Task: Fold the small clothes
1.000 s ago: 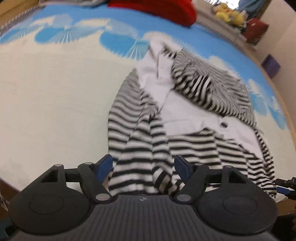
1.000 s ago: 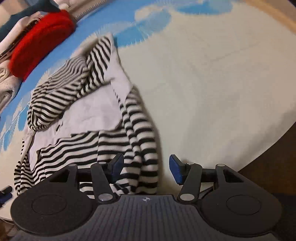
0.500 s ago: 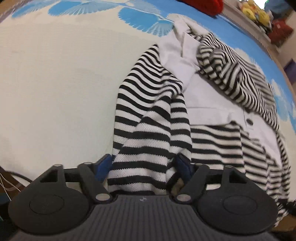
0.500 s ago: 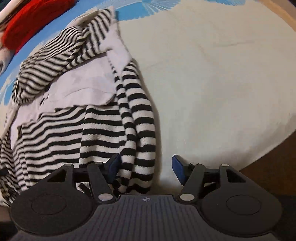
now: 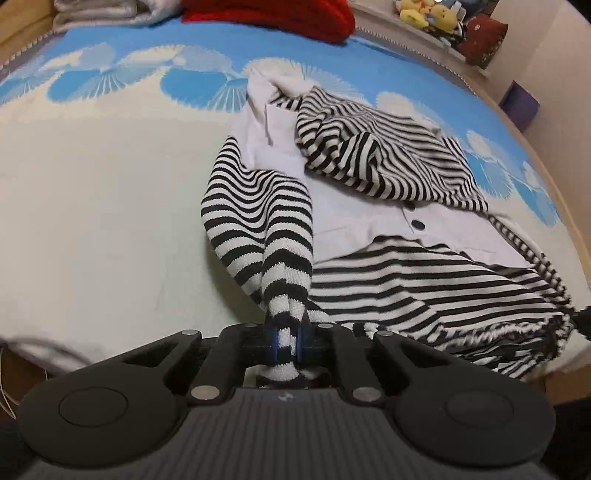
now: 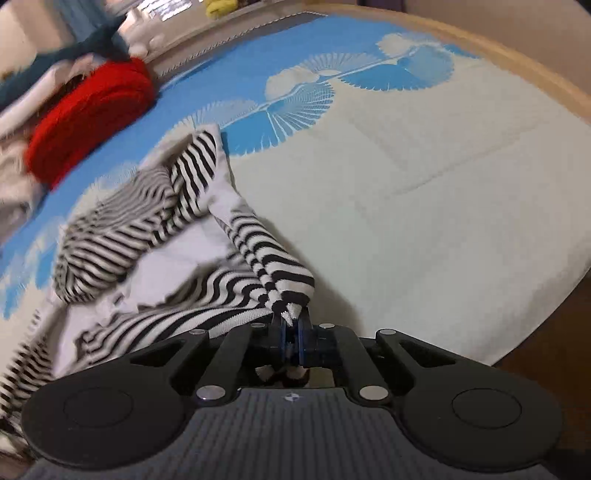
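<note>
A black-and-white striped top with a white shirt panel (image 5: pixel 406 284) lies crumpled on the bed; in the right wrist view it (image 6: pixel 110 251) spreads to the left. My left gripper (image 5: pixel 285 338) has its jaws closing hard on the cuff of the near striped sleeve (image 5: pixel 258 206), which is lifted and bunched between the blue pads. In the right wrist view the right gripper (image 6: pixel 291 338) has its jaws closing on the end of the other striped sleeve (image 6: pixel 273 266), pinched and raised off the cover.
The bed cover (image 5: pixel 92 184) is cream with blue fan patterns. A red cushion (image 5: pixel 273 14) and grey folded cloth (image 5: pixel 99 11) lie at the far end, plush toys (image 5: pixel 424 16) on a ledge behind. The wooden bed rim (image 6: pixel 535 99) curves along the right.
Both grippers went from open, straddling the sleeve ends, to shut on them. The pinched sleeves now rise off the bed and both views have pulled back.
</note>
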Action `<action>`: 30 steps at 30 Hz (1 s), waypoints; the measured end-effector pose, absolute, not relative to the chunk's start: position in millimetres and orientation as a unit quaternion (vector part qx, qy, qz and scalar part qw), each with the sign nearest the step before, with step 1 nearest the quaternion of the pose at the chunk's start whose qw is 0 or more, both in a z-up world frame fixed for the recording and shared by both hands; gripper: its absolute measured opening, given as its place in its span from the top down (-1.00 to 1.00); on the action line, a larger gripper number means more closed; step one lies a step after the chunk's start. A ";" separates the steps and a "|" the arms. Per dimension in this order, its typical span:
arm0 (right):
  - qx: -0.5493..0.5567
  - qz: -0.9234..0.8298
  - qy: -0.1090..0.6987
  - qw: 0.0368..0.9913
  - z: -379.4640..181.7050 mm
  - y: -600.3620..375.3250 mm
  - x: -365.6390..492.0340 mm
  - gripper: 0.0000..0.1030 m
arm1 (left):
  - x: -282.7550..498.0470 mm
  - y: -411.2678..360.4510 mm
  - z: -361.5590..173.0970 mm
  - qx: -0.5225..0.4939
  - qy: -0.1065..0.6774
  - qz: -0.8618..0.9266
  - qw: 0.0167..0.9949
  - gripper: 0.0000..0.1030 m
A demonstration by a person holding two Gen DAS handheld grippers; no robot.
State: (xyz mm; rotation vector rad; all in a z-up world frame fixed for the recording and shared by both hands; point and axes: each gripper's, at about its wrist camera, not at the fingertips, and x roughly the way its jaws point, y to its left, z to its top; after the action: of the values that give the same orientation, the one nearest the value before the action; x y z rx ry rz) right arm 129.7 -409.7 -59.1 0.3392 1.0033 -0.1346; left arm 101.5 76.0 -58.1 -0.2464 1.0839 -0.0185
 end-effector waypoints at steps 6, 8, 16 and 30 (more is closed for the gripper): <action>0.148 -0.057 0.560 0.813 -90.2 -403.0 132.6 0.80 | 115.5 100.1 -98.9 -0.132 0.587 0.020 0.798 0.48; 0.141 -0.065 0.559 0.815 -88.4 -399.3 135.3 0.55 | 122.3 105.6 -98.8 -0.138 0.581 0.026 0.801 0.33; 0.100 -0.079 0.598 0.792 -106.3 -389.1 132.1 0.11 | 125.1 100.3 -107.3 -0.115 0.595 0.028 0.795 0.12; 0.114 -0.045 0.530 0.839 -78.7 -386.7 124.6 0.89 | 125.5 91.2 -92.0 -0.103 0.553 0.010 0.826 0.83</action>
State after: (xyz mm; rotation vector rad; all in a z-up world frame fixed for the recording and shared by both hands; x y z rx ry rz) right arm 124.6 -386.7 -78.7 0.2412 1.1208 -0.0959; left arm 125.5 91.2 -92.0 -0.2188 1.1755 0.0212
